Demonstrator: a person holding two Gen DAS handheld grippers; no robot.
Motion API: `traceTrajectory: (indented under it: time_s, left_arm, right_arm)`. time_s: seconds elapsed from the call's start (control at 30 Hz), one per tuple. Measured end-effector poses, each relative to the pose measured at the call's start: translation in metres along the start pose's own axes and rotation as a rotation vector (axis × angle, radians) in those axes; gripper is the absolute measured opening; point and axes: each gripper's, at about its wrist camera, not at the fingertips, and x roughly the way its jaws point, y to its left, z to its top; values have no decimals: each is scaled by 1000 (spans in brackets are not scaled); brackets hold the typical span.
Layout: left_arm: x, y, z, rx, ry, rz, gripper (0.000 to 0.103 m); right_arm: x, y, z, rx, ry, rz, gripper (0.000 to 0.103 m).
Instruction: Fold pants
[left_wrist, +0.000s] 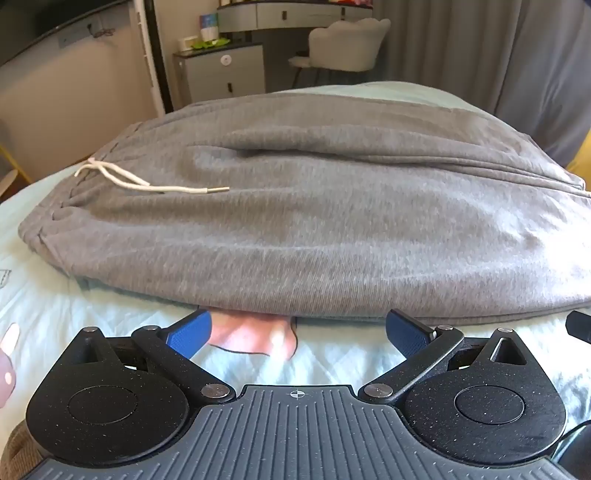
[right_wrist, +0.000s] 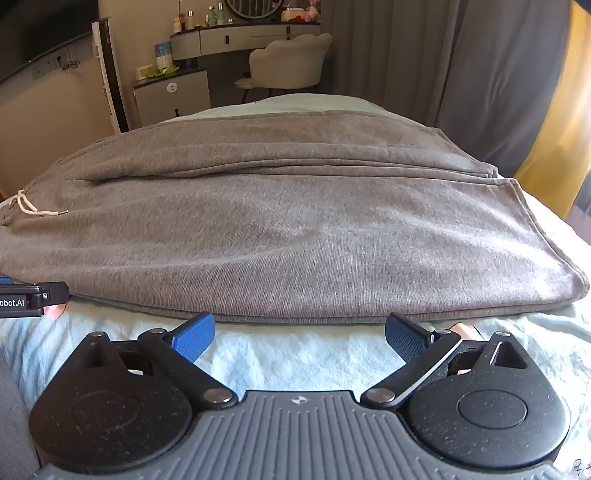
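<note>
Bed (right_wrist: 295, 365) (pale blue quilted cover): grey pants (right_wrist: 295, 236) lying flat across it.

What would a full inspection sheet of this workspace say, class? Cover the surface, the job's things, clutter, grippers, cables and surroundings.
Surface: bed with a pale blue quilted cover.
Job's things: grey pants lying flat across the bed, already folded lengthwise; white drawstring on top at the waist end.
Clutter: nothing seen on the bed.
Grippers: left gripper and right gripper both open, at the near edge of the pants, holding nothing.
Cables: nothing seen.
Surroundings: chair, dressing table, grey curtain.
</note>
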Motion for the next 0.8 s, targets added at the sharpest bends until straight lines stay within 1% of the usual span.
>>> traceTrajectory:
  time_s: [0.8]
  left_arm:
    - [1, 1, -3, -3, 8, -11, 103]
  right_arm:
    - [-1, -1, 0, 3, -5, 5, 99]
